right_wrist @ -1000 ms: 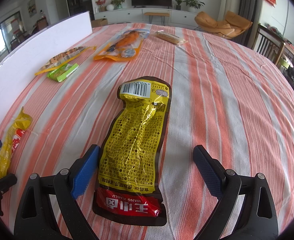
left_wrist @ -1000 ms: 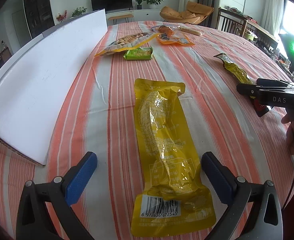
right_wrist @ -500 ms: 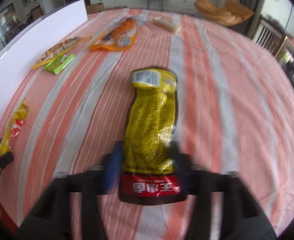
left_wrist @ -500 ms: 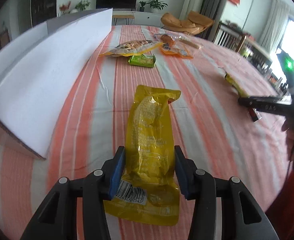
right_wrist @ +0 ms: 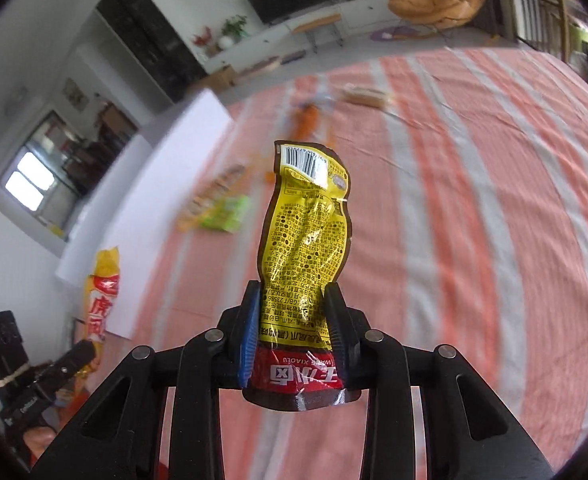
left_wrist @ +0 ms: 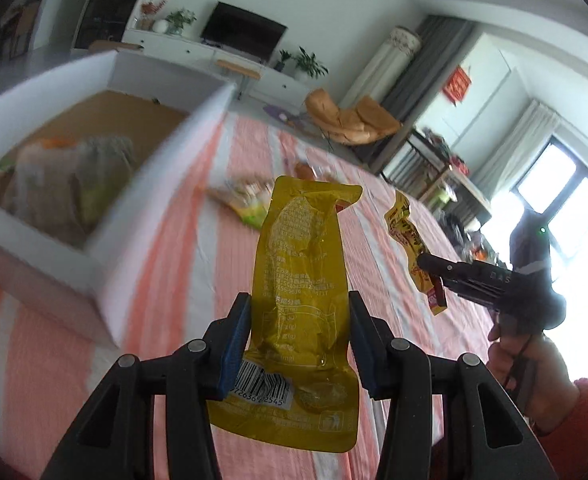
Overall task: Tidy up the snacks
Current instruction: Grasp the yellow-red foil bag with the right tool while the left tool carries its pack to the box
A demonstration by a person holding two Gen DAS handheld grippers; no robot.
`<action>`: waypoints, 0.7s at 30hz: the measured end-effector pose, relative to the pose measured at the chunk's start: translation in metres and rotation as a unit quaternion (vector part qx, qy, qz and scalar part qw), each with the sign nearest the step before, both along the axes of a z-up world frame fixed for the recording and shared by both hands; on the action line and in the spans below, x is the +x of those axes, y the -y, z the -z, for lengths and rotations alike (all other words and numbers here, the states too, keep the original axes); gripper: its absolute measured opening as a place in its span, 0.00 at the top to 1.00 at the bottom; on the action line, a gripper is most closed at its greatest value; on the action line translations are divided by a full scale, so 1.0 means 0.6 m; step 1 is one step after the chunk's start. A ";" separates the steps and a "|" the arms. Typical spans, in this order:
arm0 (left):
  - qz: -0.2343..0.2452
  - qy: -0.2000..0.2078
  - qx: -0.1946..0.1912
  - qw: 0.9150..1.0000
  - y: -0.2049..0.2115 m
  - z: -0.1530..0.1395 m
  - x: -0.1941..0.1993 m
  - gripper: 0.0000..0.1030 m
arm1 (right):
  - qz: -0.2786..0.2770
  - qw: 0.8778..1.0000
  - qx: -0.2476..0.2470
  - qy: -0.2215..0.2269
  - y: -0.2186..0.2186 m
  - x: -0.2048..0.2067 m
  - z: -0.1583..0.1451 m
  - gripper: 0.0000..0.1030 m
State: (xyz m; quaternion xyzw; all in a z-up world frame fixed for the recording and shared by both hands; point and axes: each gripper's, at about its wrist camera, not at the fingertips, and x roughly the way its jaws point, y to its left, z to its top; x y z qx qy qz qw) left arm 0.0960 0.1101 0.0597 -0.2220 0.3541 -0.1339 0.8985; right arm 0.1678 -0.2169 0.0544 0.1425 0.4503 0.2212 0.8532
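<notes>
My left gripper (left_wrist: 298, 308) is shut on a clear yellow corn packet (left_wrist: 305, 248), held up off the striped tablecloth (left_wrist: 182, 264) with its barcode end toward me. My right gripper (right_wrist: 293, 300) is shut on a yellow-and-red snack packet (right_wrist: 305, 220), also lifted, with its barcode end pointing away. Each gripper shows in the other's view: the right gripper (left_wrist: 425, 260) with its packet (left_wrist: 407, 236) at the right, and the left gripper (right_wrist: 82, 354) with its packet (right_wrist: 100, 296) at the lower left. An open white box (left_wrist: 166, 168) with snacks inside (left_wrist: 70, 172) stands to the left.
More packets lie farther along the table: a green one (right_wrist: 226, 214), an orange one (right_wrist: 307, 122) and a beige bar (right_wrist: 365, 96). The white box's long wall (right_wrist: 166, 168) runs along the left. A person's hand (left_wrist: 533, 364) in a red sleeve holds the right gripper.
Both grippers went from open around their packets to shut on them, then rose and tilted, lifting both packets off the cloth. The inside of the white box has come into the left view.
</notes>
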 end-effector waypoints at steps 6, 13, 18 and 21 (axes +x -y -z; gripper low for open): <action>-0.095 -0.011 0.054 0.994 -0.161 -0.054 0.054 0.55 | -0.096 0.992 0.069 0.041 -0.205 0.035 -0.112 0.68; -0.206 -0.077 0.140 0.965 -0.305 -0.018 0.100 0.21 | -0.212 0.972 0.097 0.033 -0.478 0.043 -0.128 0.24; -0.233 -0.044 0.144 0.961 -0.304 -0.014 0.051 0.02 | -0.202 0.976 0.074 0.044 -0.506 0.027 -0.084 0.21; -0.196 -0.024 0.135 0.971 -0.249 -0.018 0.024 0.02 | -0.176 0.981 0.015 0.081 -0.444 0.015 -0.057 0.22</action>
